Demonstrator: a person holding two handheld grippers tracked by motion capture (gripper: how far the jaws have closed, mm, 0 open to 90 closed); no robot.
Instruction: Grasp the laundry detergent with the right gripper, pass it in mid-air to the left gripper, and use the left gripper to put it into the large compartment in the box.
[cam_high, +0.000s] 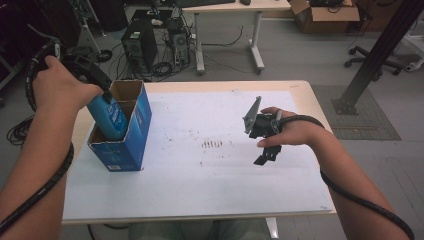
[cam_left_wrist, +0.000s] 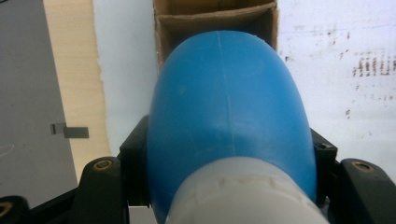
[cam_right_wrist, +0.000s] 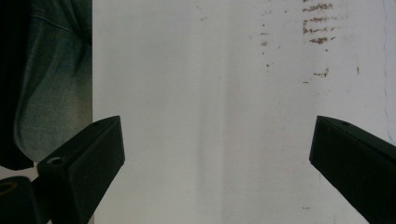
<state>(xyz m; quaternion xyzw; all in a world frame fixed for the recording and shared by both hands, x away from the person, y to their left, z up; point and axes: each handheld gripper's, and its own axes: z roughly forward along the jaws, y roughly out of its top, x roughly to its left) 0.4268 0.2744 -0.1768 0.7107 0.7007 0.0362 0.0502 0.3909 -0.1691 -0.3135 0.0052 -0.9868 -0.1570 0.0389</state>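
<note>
One blue plastic bottle (cam_high: 109, 116), white-capped, clamped at the shoulder between the jaws of the left gripper (cam_high: 102, 92); jaws closed on it from both sides, as seen in the left gripper view, where the bottle (cam_left_wrist: 229, 121) runs straight away from the camera toward 12 o'clock, base end foremost.

One blue cardboard carton (cam_high: 131, 131), open-topped, brown inside, at about 9 o'clock on the tabletop (cam_high: 210, 185). Bottle base already sunk into the near compartment; long axis tilted, cap end leaning toward 11 o'clock and out over the carton's left wall. In the left gripper view, carton mouth (cam_left_wrist: 215, 18) directly beyond the bottle's far end, at 12 o'clock, a cardboard divider visible across it.

Deciding relation, by judgement: bottle axis not yet parallel to the carton walls. Needs righting toward vertical while going down, otherwise likely to catch on the rim or divider.

One right gripper (cam_high: 264, 136), held above the tabletop at about 3 o'clock, well apart from carton and bottle. Jaws spread wide, nothing between them; bare white tabletop (cam_right_wrist: 210, 116) in the gap in the right gripper view, rust-coloured marks (cam_right_wrist: 317, 23) toward 1 o'clock.

Nearer hand to the work: left, by far. Right hand idle; free to steady the carton if it shifts.
</note>
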